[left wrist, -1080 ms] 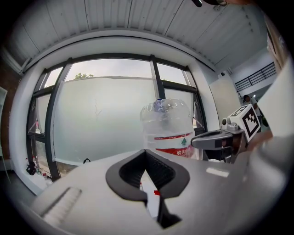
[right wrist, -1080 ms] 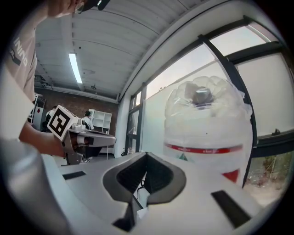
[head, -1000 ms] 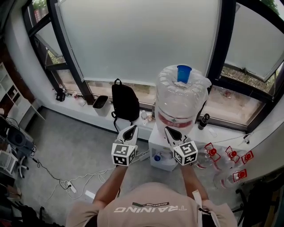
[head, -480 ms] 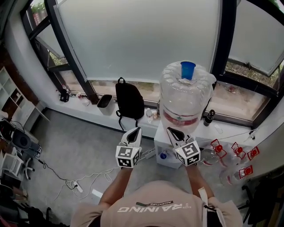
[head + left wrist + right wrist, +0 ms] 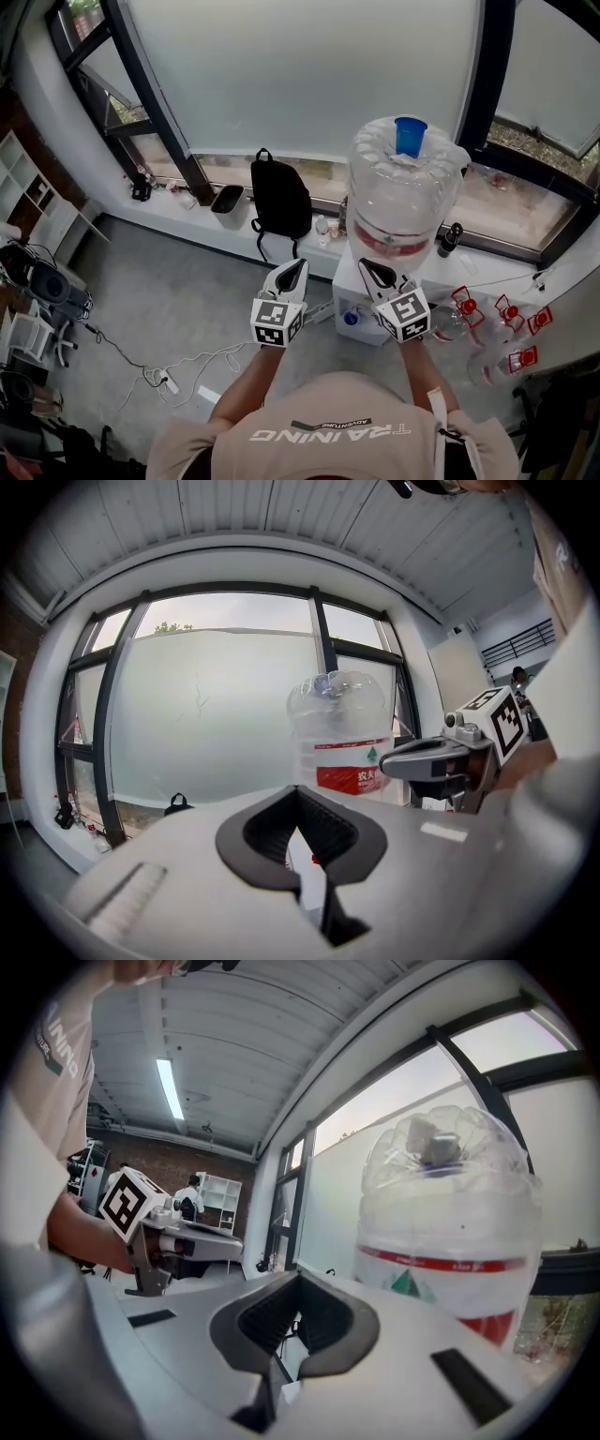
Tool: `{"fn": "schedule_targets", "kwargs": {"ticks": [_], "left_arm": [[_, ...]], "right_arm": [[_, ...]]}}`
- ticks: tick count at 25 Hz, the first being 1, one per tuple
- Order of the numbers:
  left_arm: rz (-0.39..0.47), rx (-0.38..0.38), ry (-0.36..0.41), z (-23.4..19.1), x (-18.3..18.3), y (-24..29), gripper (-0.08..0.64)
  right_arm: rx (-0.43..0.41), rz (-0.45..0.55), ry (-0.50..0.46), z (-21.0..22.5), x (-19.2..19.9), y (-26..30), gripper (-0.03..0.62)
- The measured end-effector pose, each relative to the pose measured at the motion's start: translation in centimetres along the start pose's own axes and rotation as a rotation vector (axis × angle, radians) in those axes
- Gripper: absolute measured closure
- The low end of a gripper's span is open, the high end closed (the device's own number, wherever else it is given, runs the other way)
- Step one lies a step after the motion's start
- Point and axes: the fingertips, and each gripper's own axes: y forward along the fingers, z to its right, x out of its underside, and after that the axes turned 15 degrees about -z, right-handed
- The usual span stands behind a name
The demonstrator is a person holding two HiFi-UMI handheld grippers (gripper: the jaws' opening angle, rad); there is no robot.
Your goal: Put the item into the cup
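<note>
A blue cup (image 5: 410, 136) stands upright on top of a big clear water jug (image 5: 405, 202), which sits on a white dispenser (image 5: 354, 314) by the window. My left gripper (image 5: 296, 265) and right gripper (image 5: 367, 265) are held side by side at chest height, short of the jug, both pointing at it. Both are shut with nothing between the jaws. The left gripper view shows my own jaws (image 5: 297, 794) closed, the jug (image 5: 339, 738) ahead and the right gripper (image 5: 441, 761) beside it. In the right gripper view the jug (image 5: 450, 1232) looms close.
A black backpack (image 5: 280, 202) and a small bin (image 5: 228, 206) stand on the low sill left of the dispenser. Empty bottles with red caps (image 5: 497, 323) lie on the floor at right. A power strip and cables (image 5: 169, 380) trail over the grey floor at left.
The head view has shifted, so the jug and cup sit further right and a little lower in the picture. Both grippers have stayed shut, side by side, edging slightly right.
</note>
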Motion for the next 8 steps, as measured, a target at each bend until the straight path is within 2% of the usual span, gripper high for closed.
{"fn": "schedule_targets", "kwargs": {"ticks": [8], "left_arm": [[0.006,0.023,0.022,0.69,-0.67,0.66,0.552]], "right_arm": [[-0.009,0.0,-0.012,-0.2,0.15,0.95,0.581]]}}
